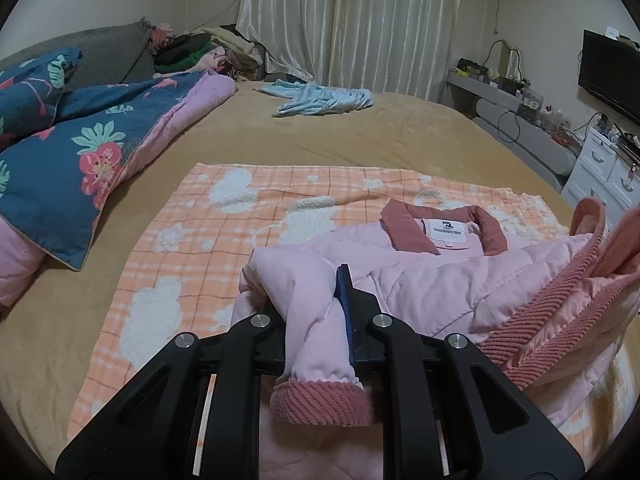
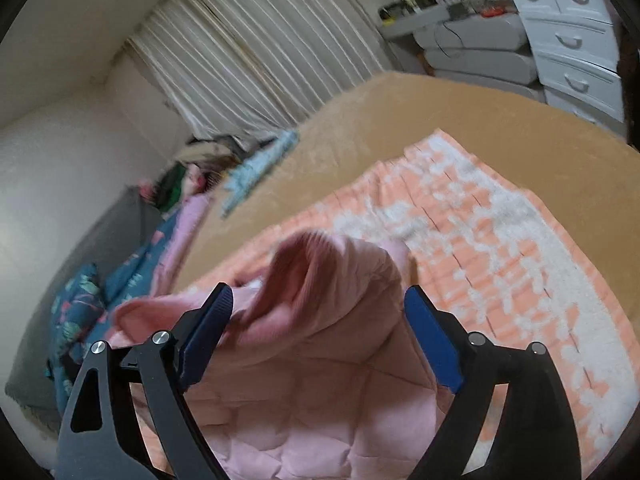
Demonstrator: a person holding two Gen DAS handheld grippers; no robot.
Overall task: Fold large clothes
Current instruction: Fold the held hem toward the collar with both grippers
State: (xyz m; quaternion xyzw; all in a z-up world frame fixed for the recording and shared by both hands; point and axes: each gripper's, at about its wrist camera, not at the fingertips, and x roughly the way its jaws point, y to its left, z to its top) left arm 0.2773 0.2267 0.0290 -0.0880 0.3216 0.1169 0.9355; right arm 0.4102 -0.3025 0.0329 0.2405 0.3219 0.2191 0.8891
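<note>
My left hand-held gripper [image 1: 320, 300] is clamped on a sleeve [image 1: 308, 312] of the pink quilted jacket [image 1: 432, 280], ribbed cuff hanging toward me. My right hand-held gripper [image 2: 320, 320] stands wide, pads clear of the jacket fabric bunched between them (this view is blurred). The jacket lies on an orange checked blanket [image 1: 192, 240] spread over the bed [image 1: 320, 136].

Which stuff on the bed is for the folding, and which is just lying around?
For the folding: pink jacket; left gripper, shut on its sleeve; right gripper, open around the jacket.

Just lying around: orange blanket under the jacket, flowery quilt, blue cloth, clothes pile.
</note>
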